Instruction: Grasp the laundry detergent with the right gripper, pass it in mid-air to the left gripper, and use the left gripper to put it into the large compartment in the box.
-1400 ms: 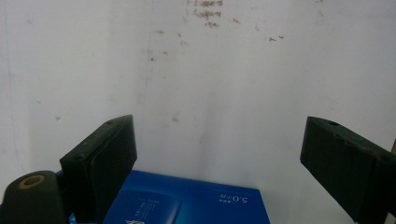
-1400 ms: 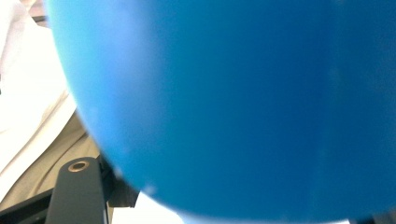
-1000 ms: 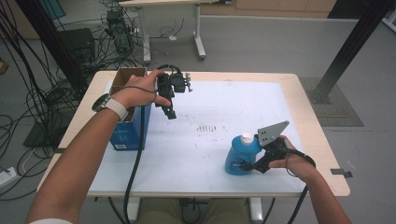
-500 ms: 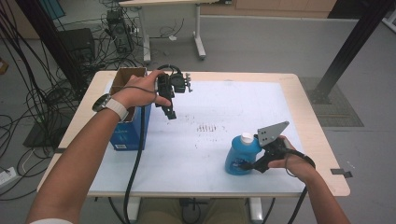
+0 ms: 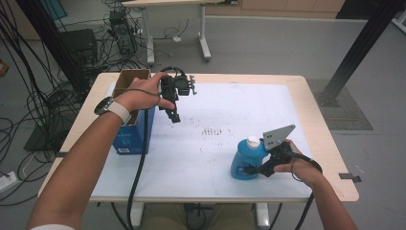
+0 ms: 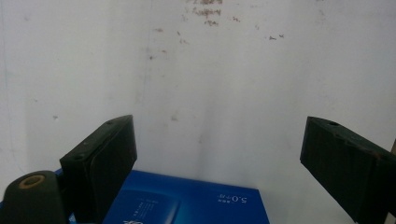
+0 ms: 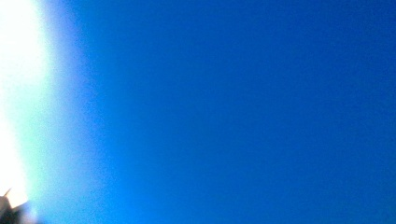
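**Blue detergent bottle point(image 5: 246, 160), white cap — near right of table**

Stands upright on the white table sheet point(image 5: 230, 110). Right gripper point(image 5: 262, 168) at its lower body, jaws just been closing around it; whether the pads press yet, I cannot tell. Likely heavy with liquid, smooth, slightly yielding plastic: grip mid-body. Left gripper point(image 5: 173, 115) spread, empty, above the blue carton point(image 5: 135, 136).
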Demonstrator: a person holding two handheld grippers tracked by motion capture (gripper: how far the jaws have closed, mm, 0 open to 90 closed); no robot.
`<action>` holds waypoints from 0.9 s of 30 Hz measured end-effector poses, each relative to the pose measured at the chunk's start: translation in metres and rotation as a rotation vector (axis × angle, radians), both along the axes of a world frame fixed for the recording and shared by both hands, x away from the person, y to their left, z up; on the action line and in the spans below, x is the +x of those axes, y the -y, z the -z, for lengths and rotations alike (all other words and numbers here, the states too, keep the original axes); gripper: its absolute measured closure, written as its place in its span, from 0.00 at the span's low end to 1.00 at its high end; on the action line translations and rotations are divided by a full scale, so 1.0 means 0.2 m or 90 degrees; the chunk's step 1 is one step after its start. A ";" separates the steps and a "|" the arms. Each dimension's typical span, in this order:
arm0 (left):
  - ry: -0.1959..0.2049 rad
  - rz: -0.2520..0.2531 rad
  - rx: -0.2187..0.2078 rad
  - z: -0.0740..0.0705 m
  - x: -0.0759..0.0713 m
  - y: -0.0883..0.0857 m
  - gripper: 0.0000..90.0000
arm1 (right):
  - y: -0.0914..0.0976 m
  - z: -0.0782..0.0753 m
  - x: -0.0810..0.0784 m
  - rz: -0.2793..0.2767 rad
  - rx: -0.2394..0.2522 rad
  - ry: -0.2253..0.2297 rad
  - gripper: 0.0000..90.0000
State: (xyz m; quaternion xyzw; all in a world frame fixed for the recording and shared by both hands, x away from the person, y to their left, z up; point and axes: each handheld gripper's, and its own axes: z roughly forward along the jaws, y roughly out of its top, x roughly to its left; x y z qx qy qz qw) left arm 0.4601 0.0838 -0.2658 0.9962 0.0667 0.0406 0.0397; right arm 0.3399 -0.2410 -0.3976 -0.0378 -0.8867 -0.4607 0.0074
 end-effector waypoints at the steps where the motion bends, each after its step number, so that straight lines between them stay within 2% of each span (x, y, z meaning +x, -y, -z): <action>1: 0.000 0.000 0.000 0.00 0.00 0.00 0.12 | 0.00 0.00 0.00 0.000 0.001 -0.002 0.36; 22: -0.002 -0.003 0.000 0.00 0.00 0.00 0.12 | 0.00 0.01 0.01 -0.004 0.016 -0.004 0.41; 27: -0.001 -0.003 0.000 0.00 0.00 0.00 0.12 | 0.00 0.02 0.00 -0.009 0.018 -0.003 0.44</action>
